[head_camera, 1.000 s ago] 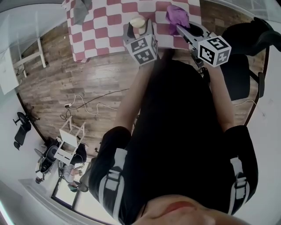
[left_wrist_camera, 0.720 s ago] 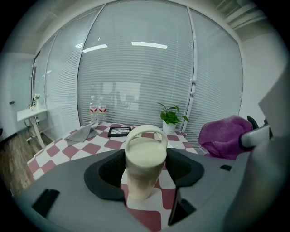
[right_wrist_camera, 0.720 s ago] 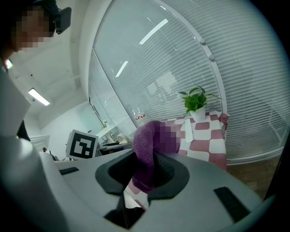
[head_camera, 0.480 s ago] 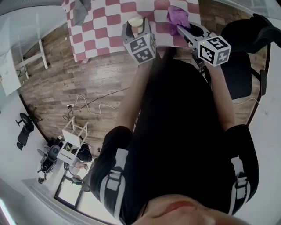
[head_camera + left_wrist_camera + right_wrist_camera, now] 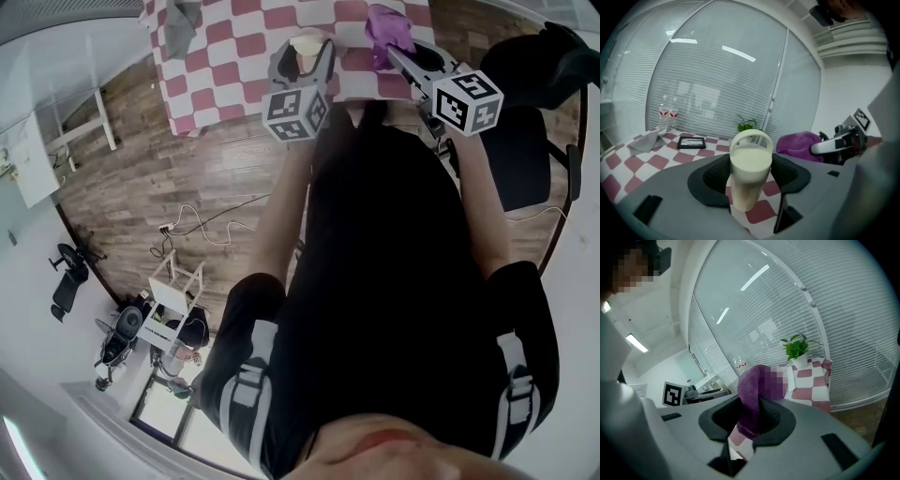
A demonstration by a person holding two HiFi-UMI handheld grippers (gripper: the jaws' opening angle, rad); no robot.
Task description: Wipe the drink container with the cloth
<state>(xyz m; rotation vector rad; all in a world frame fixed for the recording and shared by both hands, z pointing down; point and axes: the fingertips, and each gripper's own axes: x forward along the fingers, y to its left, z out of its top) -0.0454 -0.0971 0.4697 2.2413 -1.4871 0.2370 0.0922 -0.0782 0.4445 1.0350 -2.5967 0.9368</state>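
The drink container (image 5: 305,44), a cream bottle with a loop handle on its lid (image 5: 749,168), stands upright between the jaws of my left gripper (image 5: 302,58). Those jaws have just been closing and their dark pads (image 5: 717,176) now press on both its sides. The container's base hangs just above the red-and-white checked table (image 5: 225,56). My right gripper (image 5: 394,54) is shut on a bunched purple cloth (image 5: 386,23), which bulges up out of its jaws (image 5: 752,399). The cloth is off to the right of the container (image 5: 799,145), not touching it.
A grey rag (image 5: 647,140), a black tablet (image 5: 691,142), two small water bottles (image 5: 668,117) and a potted plant (image 5: 747,124) are on the far part of the table by the blinds. A black chair (image 5: 525,141) stands to the right. Cables and a white stool (image 5: 173,286) lie on the wood floor.
The left gripper has tipped and risen a little with the container between its jaws. The right gripper has stayed put with the cloth.
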